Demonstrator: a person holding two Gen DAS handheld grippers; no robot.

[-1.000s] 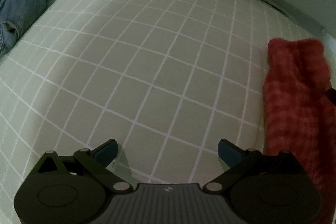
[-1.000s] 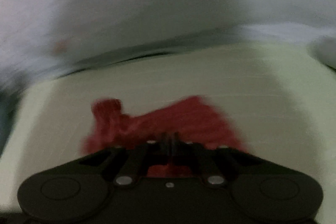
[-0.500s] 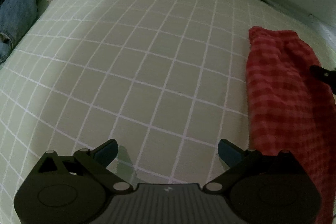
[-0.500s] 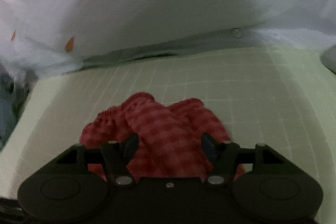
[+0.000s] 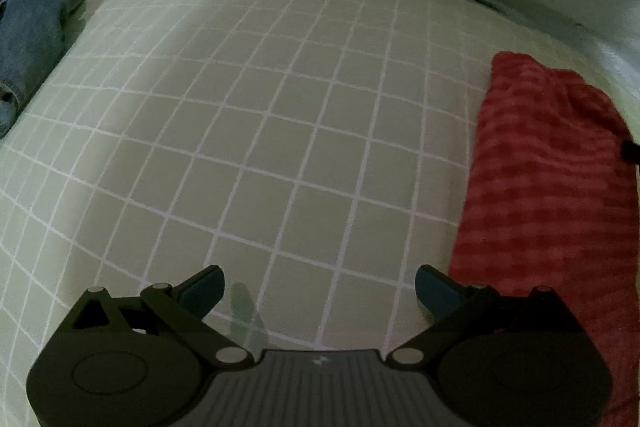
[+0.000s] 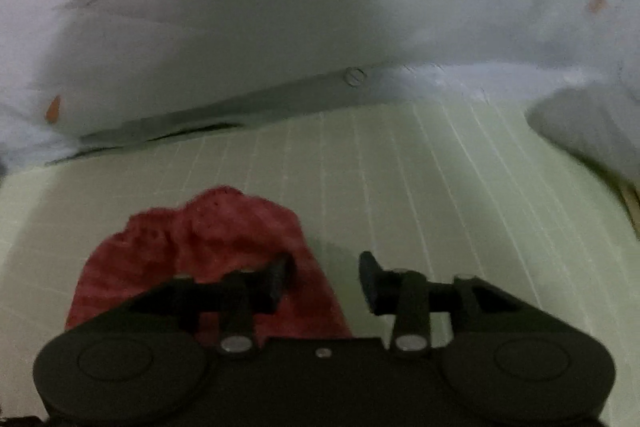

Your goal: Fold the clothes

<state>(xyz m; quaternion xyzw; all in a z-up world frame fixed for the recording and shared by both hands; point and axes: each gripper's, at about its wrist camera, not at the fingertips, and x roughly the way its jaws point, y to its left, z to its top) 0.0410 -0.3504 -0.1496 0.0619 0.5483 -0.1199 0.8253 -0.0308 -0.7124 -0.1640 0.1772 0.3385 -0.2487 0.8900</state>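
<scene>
A red checked garment [image 5: 552, 195] lies folded on the pale green grid mat [image 5: 280, 131], at the right of the left wrist view. In the right wrist view it [image 6: 216, 243] lies bunched just ahead of the left finger. My left gripper [image 5: 318, 287] is open and empty over the bare mat, with the garment beside its right finger. My right gripper [image 6: 324, 279] is open and empty, its left finger over the garment's right edge. A tip of the right gripper shows at the right edge of the left wrist view [image 5: 632, 151].
Blue jeans [image 5: 28, 27] lie crumpled at the mat's far left corner. A white sheet or wall [image 6: 320, 7] rises behind the mat's far edge. A grey rounded object [image 6: 588, 131] sits at the mat's far right.
My right gripper opened and let go of the red garment, which now lies on the mat. The right gripper then shifted right of it. The left gripper stayed open.
</scene>
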